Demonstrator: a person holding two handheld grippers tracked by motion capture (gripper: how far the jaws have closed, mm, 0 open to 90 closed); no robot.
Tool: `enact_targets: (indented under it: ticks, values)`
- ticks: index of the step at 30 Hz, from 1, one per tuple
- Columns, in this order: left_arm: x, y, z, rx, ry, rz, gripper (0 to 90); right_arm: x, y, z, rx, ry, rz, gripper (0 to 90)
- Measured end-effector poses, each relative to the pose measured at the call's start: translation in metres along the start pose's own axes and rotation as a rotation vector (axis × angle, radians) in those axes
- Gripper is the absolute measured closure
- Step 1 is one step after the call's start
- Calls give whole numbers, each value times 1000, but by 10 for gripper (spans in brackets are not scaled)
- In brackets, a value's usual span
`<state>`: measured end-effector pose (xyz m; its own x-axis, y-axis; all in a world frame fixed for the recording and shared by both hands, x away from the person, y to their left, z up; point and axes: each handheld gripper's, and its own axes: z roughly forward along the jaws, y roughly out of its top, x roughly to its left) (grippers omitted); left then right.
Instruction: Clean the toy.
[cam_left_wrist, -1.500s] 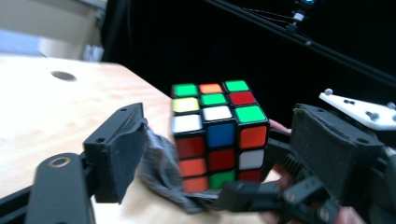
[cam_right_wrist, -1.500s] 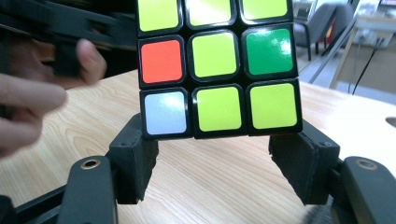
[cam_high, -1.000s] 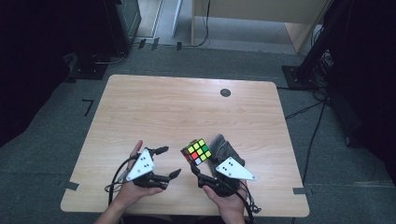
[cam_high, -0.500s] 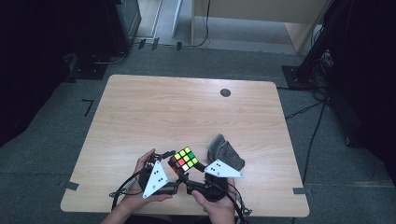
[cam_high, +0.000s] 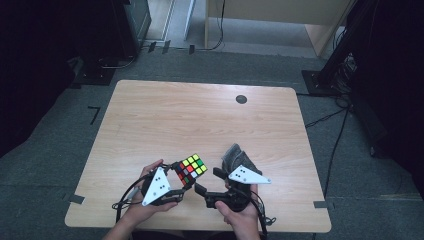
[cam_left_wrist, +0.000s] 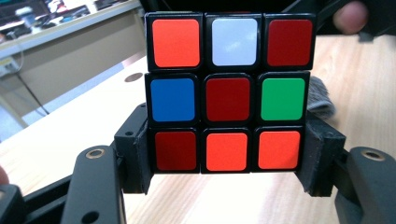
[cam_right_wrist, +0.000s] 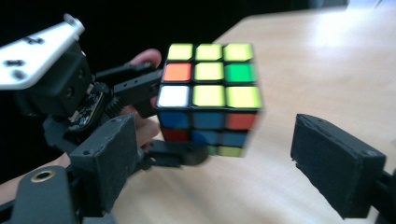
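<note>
While my left tool clamps cube, right tool beside it gapes empty, just opened; handover done, next regrip opposite face.

A scrambled puzzle cube with black edges sits raised off the bench near its near edge, slightly left of centre, tilted, mostly yellow face up, its red-centred face turned left.

cube: glossy plastic | table: matt wood grain | cloth: grey, fuzzy
</note>
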<state>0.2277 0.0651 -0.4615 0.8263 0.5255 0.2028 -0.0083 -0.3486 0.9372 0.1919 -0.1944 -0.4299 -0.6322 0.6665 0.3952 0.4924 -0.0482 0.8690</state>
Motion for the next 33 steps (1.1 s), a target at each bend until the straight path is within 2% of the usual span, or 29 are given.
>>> enact_targets:
  ticks: [3,5,6,8,11,14,16,17,21,23,25,27,28,30,33]
  values:
    - [13,-2,-6,-12,13,-56,343,-9,8,-13,-51,-36,-4,146]
    - [20,-4,-10,-17,21,-88,343,-20,10,-18,-42,-117,-26,147]
    - [23,-4,-11,-21,19,-107,343,-25,10,-20,-27,-158,-60,151]
    - [29,-5,-13,-28,19,-137,343,-34,5,-18,48,-243,-169,164]
    - [34,-7,-15,-35,13,-169,343,-54,-8,-10,169,-322,-233,199]
    - [37,-8,-16,-41,-5,-192,343,-71,-20,-2,282,-361,-208,235]
    - [37,-8,-16,-39,-12,-196,343,-79,-26,1,309,-431,-219,302]
    - [37,-8,-17,-38,-15,-198,343,-83,-29,3,322,-443,-208,318]
    - [36,-8,-17,-34,-30,-198,343,-99,-42,10,401,-441,-142,523]
    - [34,-7,-16,-34,-41,-201,343,-102,-43,7,383,-432,-125,670]
    - [33,-7,-14,-28,-55,-197,342,-102,-40,3,370,-420,-101,722]
    - [31,-8,-12,-15,-72,-189,343,-96,-36,-3,315,-390,-97,737]
    - [30,-8,-10,-9,-79,-183,343,-91,-32,-6,272,-356,-100,738]
    - [27,-8,-7,8,-102,-170,343,-77,-20,-13,163,-267,-101,738]
    - [19,-8,-2,50,-122,-122,343,-47,-2,-23,9,-124,-114,737]
